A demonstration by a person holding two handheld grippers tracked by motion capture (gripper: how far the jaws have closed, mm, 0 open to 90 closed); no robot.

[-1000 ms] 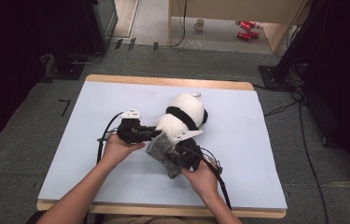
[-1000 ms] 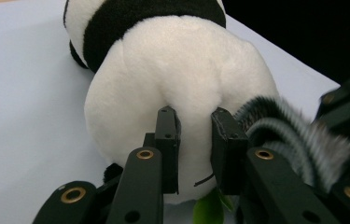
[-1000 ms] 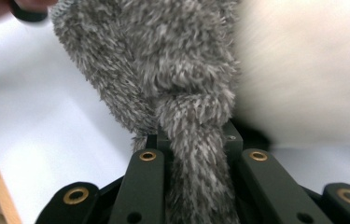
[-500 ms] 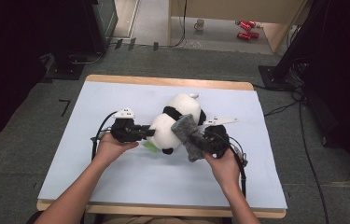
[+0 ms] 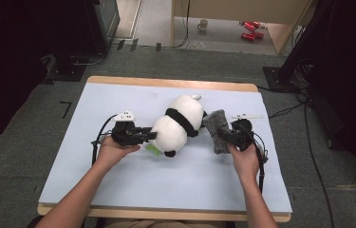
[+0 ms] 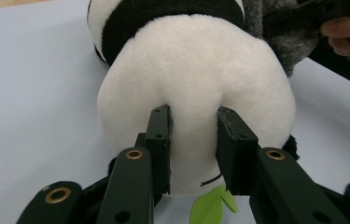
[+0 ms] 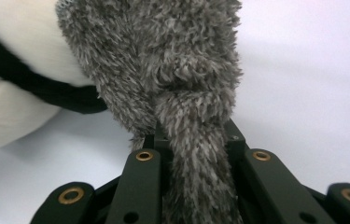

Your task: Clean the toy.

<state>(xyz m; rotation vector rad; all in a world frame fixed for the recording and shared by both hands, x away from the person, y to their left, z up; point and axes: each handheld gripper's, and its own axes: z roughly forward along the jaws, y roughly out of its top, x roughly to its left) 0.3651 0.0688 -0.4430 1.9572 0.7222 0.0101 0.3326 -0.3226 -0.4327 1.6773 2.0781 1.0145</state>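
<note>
Two pinches are seen mid-table: panda (image 5: 178,126) plush bunched by the loosening left gripper (image 6: 192,140); grey fur (image 7: 163,70) clamped by the right gripper (image 7: 193,135); slackening further, the panda could slip free.

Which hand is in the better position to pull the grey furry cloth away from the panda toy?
Right. The right gripper is clamped on the grey furry cloth, while the left gripper pinches the panda toy.

Grey carpet floor (image 5: 19,142) surrounds the blue-topped wooden table (image 5: 166,83).
</note>
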